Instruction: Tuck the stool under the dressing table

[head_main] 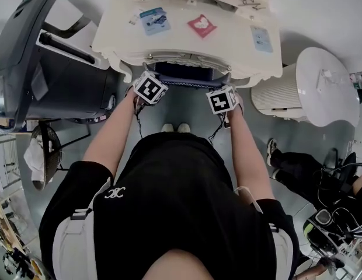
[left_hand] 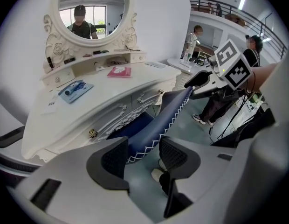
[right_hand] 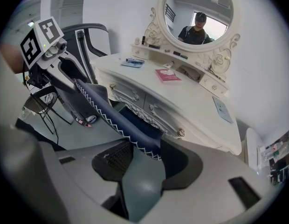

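The person (head_main: 181, 214) in a black top is filling the lower half of the head view, both forearms reaching forward to the grippers. Beyond the fingertips the white dressing table (head_main: 181, 46) is spreading across the scene. Its carved drawer front is lying just past both sets of fingers, and its oval mirror (left_hand: 91, 10) is rising well behind them.

The stool (left_hand: 156, 120) — dark blue with white zigzag stitching — is sitting mostly in the knee gap under the table. Its long axis is running side to side along the table front, from one gripper to the other, with its near rim facing the person.

The left gripper (left_hand: 142, 155) is standing wide open around the rim's left end. The rim is lying against the left-hand finger while a sliver of floor is showing between it and the other finger, so nothing is being squeezed. The right gripper (right_hand: 147, 162) is also spread wide, but here the rim's right end is filling the gap, and both fingers are appearing to press on it. A pink packet (head_main: 201, 25) is lying on the tabletop far beyond the fingers.

The table is hiding most of the seat, and no view is showing the stool's legs. In the head view the marker cubes (head_main: 149, 88) are covering the fingertips — only the person's shoes (head_main: 175, 128) are peeking out below them.
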A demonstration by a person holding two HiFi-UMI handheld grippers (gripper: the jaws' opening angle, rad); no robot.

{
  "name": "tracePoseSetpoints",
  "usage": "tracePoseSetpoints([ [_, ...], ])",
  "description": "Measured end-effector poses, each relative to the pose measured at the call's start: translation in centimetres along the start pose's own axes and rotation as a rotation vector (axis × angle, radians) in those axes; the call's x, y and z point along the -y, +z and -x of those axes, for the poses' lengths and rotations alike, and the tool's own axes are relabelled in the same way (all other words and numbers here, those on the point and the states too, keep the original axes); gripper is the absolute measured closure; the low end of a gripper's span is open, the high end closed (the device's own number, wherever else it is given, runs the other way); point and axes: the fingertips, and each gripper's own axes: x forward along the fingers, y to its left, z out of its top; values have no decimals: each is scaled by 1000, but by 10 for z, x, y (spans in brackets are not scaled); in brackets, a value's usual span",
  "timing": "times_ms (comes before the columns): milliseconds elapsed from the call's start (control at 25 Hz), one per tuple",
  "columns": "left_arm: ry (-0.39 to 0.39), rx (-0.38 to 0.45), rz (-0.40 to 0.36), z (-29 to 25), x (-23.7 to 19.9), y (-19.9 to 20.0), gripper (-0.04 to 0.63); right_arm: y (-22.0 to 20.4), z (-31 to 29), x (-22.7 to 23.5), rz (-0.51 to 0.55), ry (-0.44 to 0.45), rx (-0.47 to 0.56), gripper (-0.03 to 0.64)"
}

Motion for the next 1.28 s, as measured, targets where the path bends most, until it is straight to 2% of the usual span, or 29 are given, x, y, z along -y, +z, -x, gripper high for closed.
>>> tracePoseSetpoints([
  [120,-22,-2,23,-2,1,-3,391,-1,0,-1,2,4,1,436],
  [560,20,-4,30,1,2,-10,388,-4,-1,-10,40,39,1,436],
  [760,83,0,26,14,0,-10,388,-5,13,-17,77,74,8,436],
  [840,74,41,51,27,1,-4,390,7,29,-16,41,96,84,439],
  [880,56,71,83,34,2,2,392,17,40,-13,6,100,141,473],
  [920,39,97,121,42,3,7,403,28,52,-9,-33,96,200,554],
  [960,28,118,155,50,4,13,422,39,64,-4,-68,86,257,595],
  [1040,41,152,185,62,5,27,463,58,87,2,-129,71,362,606],
  [1120,102,187,194,73,3,41,586,74,106,4,-187,68,446,606],
  [1200,133,236,225,85,4,59,589,89,125,7,-247,63,522,606],
  [1280,107,310,267,103,12,80,589,104,145,8,-297,54,598,607],
])
